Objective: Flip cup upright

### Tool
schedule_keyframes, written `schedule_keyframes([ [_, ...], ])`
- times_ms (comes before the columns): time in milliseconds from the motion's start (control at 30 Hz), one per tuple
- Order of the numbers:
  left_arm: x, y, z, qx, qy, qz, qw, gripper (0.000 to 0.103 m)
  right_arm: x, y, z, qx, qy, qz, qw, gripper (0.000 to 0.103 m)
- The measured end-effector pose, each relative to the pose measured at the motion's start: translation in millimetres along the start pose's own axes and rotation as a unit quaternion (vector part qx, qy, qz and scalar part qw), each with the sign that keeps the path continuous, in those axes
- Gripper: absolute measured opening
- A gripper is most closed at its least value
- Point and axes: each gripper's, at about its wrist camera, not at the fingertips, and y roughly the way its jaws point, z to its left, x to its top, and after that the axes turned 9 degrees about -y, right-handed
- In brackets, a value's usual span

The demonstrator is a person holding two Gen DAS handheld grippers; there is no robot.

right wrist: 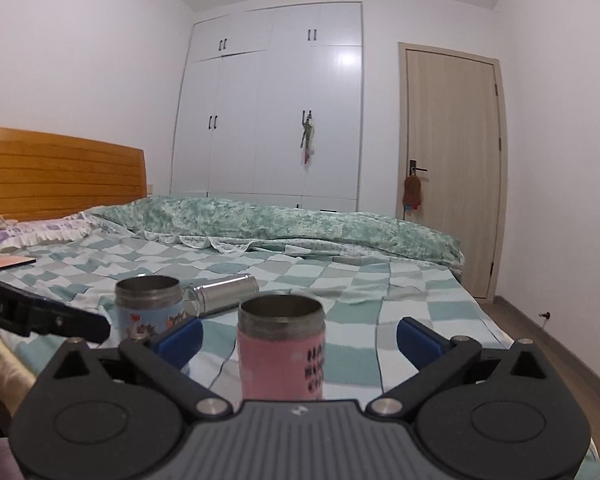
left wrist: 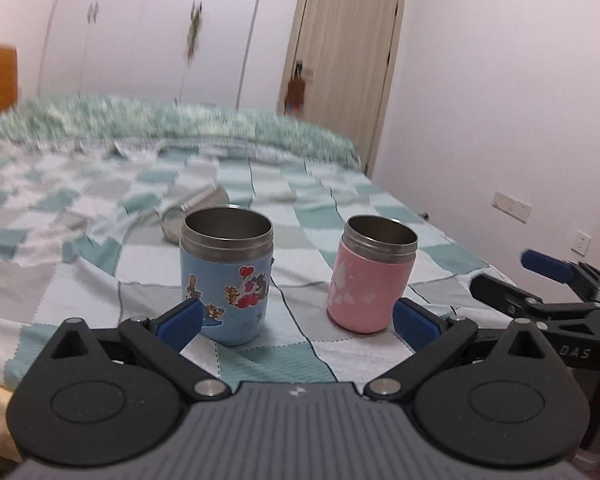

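On the checked bedspread (left wrist: pixel 100 272), just short of the blue cup (left wrist: pixel 227 276), the left gripper (left wrist: pixel 298 322) hangs with its blue fingers (left wrist: pixel 182 320) spread wide and nothing between them. The blue cup, covered in cartoon stickers, stands upright with its steel mouth open to the ceiling, close beside the left finger. To the right of the blue cup, apart from it, the pink cup (left wrist: pixel 371 276) stands upright too, steel rim on top, near the left gripper's right finger.

Over to the right gripper (right wrist: pixel 298 338): its fingers (right wrist: pixel 420 340) are spread as well, holding nothing, and the pink cup (right wrist: pixel 281 346) sits right in the gap between them, upright, black lettering on its side. Whether either finger touches it is hard to tell, though both look clear of it. The blue cup (right wrist: pixel 150 306) stands left of the pink one in this view, partly behind the left finger.

Behind the blue cup, a plain steel cup (right wrist: pixel 222 294) lies on its side on the bedspread, open end toward the blue cup. Further back from the blue cup, a green floral quilt (right wrist: pixel 280 224) is bunched across the bed, then the white wardrobe (right wrist: pixel 268 120) and the wooden door (right wrist: pixel 452 160).
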Motion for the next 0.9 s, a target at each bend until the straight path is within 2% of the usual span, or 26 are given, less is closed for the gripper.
schedule_keyframes([
  [167, -38, -15, -18, 0.038, 0.042, -0.072, 0.9958, 0.103, -28, -23, 1, -0.019, -0.008, 0.003, 1.000, 0.103],
  [367, -75, -15, -21, 0.065, 0.034, -0.126, 0.9893, 0.103, -53, -36, 4, -0.035, -0.012, -0.009, 0.999, 0.103],
  [500, -82, -12, -23, 0.087, 0.033, -0.135, 0.9864, 0.103, -58, -38, 5, -0.047, -0.013, -0.016, 0.999, 0.103],
  [900, -85, -12, -20, 0.084, 0.029, -0.137, 0.9866, 0.103, -64, -35, 2, -0.058, 0.003, -0.016, 0.998, 0.103],
])
